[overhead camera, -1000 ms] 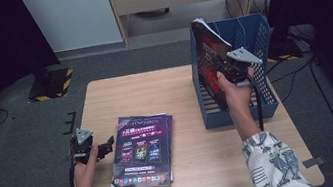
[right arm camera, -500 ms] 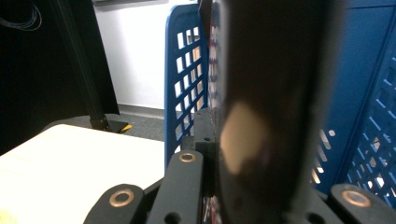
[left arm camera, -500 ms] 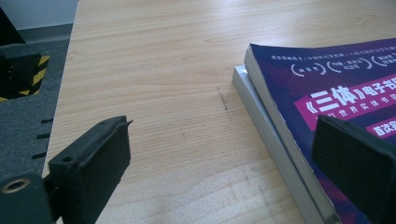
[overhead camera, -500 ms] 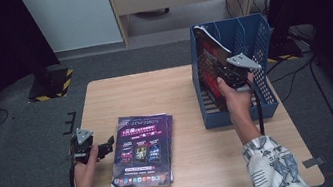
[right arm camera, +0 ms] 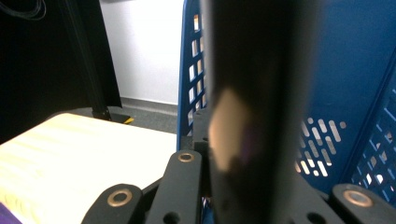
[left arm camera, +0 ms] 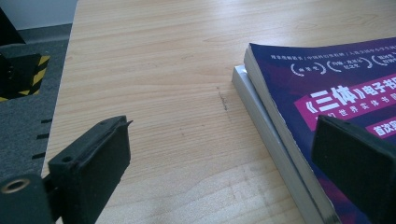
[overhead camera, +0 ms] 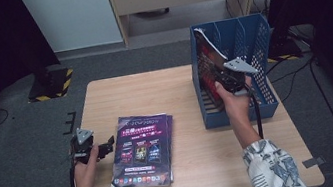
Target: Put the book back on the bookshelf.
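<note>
R gripper [overhead camera: 231, 77] fingers clamped on magazine [overhead camera: 210, 63] in blue rack [overhead camera: 251, 34], right of frame; L gripper [overhead camera: 105, 148] fingers wide open, empty, beside booklets [overhead camera: 142, 148] on counter [overhead camera: 154, 90].

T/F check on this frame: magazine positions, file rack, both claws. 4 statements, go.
1. The right claw is shut on a magazine at the blue file rack. True.
2. The left claw grips the stack of magazines. False: it is open, beside the stack.
3. The stack lies flat on the table. True.
4. The rack stands at the table's left end. False: it stands at the right end.
</note>
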Tool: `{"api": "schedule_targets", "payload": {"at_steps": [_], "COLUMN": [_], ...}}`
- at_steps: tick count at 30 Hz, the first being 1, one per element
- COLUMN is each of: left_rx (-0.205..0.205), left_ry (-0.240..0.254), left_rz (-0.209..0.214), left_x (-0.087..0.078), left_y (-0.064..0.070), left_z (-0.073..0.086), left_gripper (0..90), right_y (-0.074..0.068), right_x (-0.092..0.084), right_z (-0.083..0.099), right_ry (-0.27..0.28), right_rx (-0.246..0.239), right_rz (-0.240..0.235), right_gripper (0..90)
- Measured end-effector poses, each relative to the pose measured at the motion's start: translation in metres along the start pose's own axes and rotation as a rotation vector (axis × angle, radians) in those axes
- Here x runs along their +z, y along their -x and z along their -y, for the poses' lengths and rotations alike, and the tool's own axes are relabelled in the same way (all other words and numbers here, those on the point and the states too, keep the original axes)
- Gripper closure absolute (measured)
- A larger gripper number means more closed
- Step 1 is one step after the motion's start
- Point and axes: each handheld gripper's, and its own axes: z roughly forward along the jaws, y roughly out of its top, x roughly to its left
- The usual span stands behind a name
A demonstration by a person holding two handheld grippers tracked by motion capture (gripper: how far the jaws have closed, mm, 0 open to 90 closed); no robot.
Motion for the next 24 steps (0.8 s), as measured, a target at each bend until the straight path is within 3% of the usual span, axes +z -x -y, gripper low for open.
{"api": "schedule_targets", "payload": {"at_steps": [15,24], "left_rx": [-0.001,-0.002], "left_ry": [0.001,0.003], "left_rz": [0.001,0.005], "left_x": [-0.0001,-0.0001], "left_y": [-0.0004,0.0003], "left_z": [-0.0002,-0.0004], "left_gripper": [4.5,4.5], "right_y": [-0.0033,-0.0042], "right_x": [-0.0051,-0.0040], "right_z": [0.0050,-0.0024], "right_ry": [-0.003,0.015], "right_rx": [-0.009,-0.020], "right_rz": [-0.032,-0.055], "right_gripper": [81.7,77.2]}}
